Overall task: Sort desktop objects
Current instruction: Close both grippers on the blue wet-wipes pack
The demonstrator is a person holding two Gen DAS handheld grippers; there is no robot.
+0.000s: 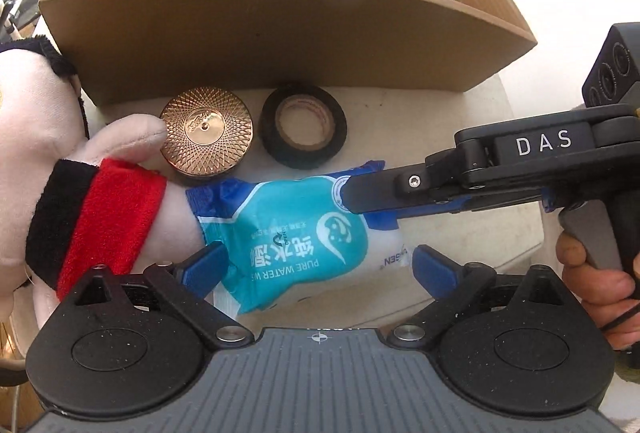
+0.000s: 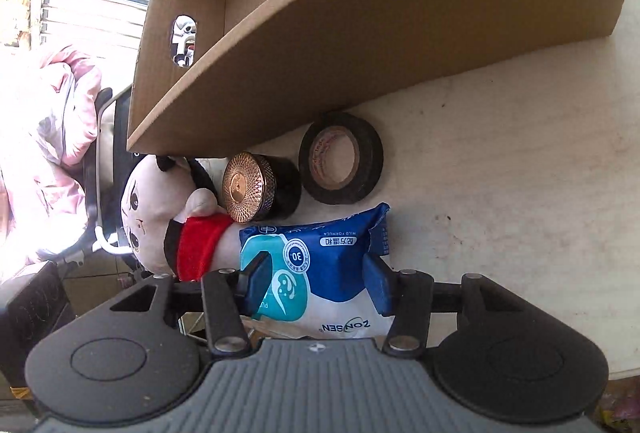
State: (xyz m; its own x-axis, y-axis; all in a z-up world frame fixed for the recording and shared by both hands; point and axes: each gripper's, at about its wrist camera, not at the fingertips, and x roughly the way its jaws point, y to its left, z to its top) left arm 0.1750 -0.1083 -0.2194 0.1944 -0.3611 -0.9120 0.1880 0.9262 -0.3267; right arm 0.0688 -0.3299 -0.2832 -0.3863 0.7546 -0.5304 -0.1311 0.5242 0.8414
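Left wrist view: the left hand-held gripper [image 1: 318, 265] is spread wide around the blue wipes pack [image 1: 292, 237] at center, on the tabletop [image 1: 460, 121].

Right wrist view: the right hand-held gripper [image 2: 316, 283] pinches the wipes pack [image 2: 320, 273] low in the frame.

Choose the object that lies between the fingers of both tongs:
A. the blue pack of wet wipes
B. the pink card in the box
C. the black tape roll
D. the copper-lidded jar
A: the blue pack of wet wipes sits between the blue pads of the left tongs and also between those of the right tongs, while the black tape roll and the copper-lidded jar lie apart near the cardboard box.
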